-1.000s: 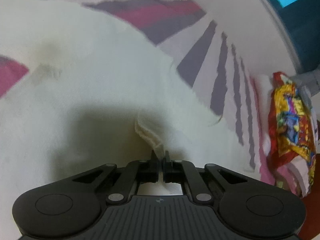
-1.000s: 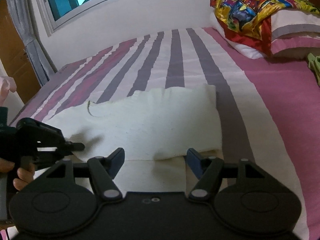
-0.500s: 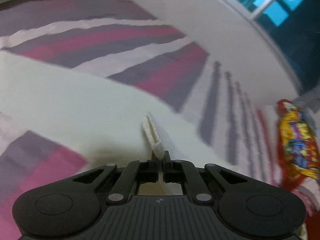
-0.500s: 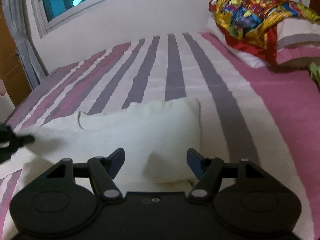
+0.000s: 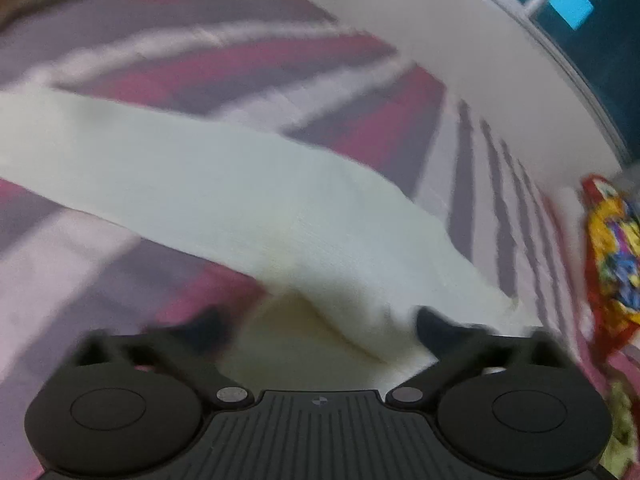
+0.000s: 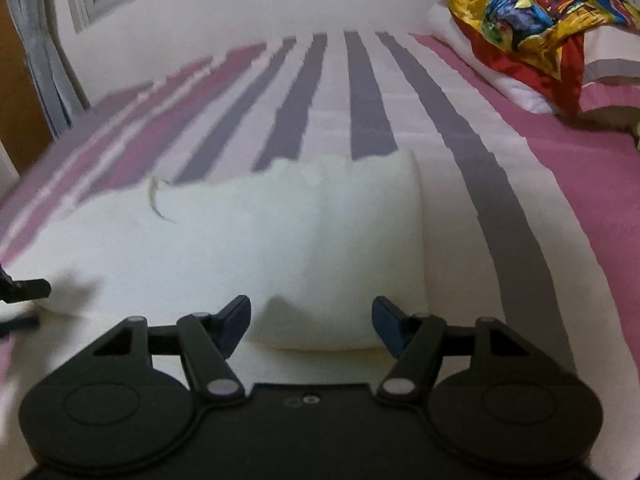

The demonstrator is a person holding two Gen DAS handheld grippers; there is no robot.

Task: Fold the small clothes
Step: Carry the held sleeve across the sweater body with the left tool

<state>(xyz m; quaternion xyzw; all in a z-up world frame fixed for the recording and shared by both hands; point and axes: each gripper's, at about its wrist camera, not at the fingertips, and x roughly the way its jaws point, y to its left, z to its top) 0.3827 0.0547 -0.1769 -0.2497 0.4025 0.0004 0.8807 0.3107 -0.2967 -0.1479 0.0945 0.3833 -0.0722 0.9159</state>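
Observation:
A cream knitted garment lies folded on the striped bedspread. In the left wrist view the garment runs as a band from the left down between the fingers. My left gripper is open, with the cloth lying loose between its spread fingers; the view is blurred. My right gripper is open and empty, just short of the garment's near folded edge. The left gripper's fingertip shows at the far left of the right wrist view.
A pillow with a bright red and yellow cover lies at the bed's far right, also visible in the left wrist view. A white wall, window and curtain stand behind the bed.
My left gripper, shut on a fold of the garment before, has opened and let the cloth go. The right gripper stayed open and moved slightly closer to the garment.

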